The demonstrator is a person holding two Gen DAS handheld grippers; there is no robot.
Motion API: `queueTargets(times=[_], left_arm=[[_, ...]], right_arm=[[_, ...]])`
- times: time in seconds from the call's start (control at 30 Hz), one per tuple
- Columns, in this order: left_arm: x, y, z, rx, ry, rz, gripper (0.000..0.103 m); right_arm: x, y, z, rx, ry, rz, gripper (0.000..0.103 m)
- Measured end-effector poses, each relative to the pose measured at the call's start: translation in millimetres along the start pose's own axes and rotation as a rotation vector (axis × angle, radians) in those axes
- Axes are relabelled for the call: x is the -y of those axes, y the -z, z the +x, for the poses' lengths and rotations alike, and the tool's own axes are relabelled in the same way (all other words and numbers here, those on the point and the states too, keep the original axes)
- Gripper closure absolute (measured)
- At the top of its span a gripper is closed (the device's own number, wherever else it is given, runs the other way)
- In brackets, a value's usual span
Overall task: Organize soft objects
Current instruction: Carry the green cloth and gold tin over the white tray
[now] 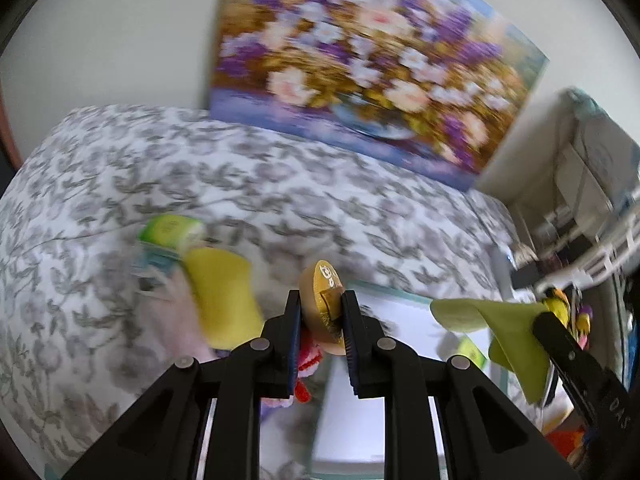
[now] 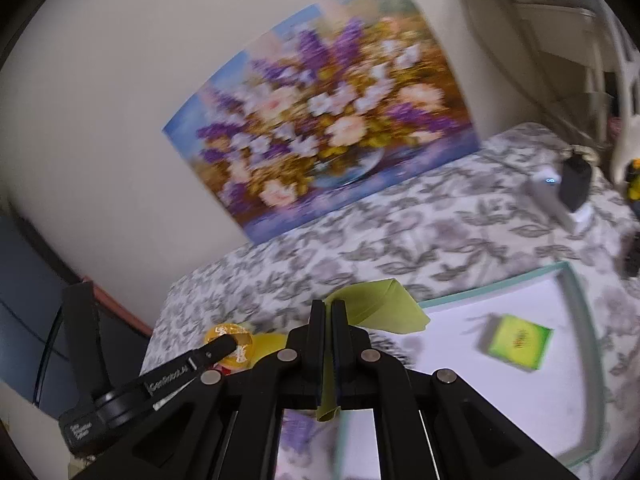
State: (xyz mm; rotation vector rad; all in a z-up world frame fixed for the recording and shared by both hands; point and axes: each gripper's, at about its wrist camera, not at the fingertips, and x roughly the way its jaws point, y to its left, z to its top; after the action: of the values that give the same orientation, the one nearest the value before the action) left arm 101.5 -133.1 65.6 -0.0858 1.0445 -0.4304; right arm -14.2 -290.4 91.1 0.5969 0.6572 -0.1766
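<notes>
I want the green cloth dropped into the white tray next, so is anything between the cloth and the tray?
Nothing visible: the green cloth, pinched in the right hand-held gripper, hangs beside the white tray. Only a green packet lies inside.

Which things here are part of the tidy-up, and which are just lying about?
Job:
- gold disc, in the left gripper
- green cloth, in the right gripper
- white tray
- green box in the tray
- yellow cloth on the bed

Lying about:
- flower painting
- black charger
- white device
</notes>
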Motion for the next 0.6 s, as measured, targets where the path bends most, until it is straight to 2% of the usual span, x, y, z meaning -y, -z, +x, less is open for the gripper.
queueTargets(times=[0.17,0.3,0.6], left_arm=[[34.1,15.8,14.2,-0.034,0.031,0.064,0.083],[51.5,25.6,27.7,-0.063,0.053,0.096,0.083],[69.5,42.3,60.9,-0.131,0.043,0.147,0.083]], right_arm=[[33.8,-5.2,-16.1,0.018,0.042,0.041,0.1],[59.0,-3.3,-16.4,-0.003,0.078,0.083,0.1],[95.6,15.4,17.3,-0.142,0.216,0.122,0.099]])
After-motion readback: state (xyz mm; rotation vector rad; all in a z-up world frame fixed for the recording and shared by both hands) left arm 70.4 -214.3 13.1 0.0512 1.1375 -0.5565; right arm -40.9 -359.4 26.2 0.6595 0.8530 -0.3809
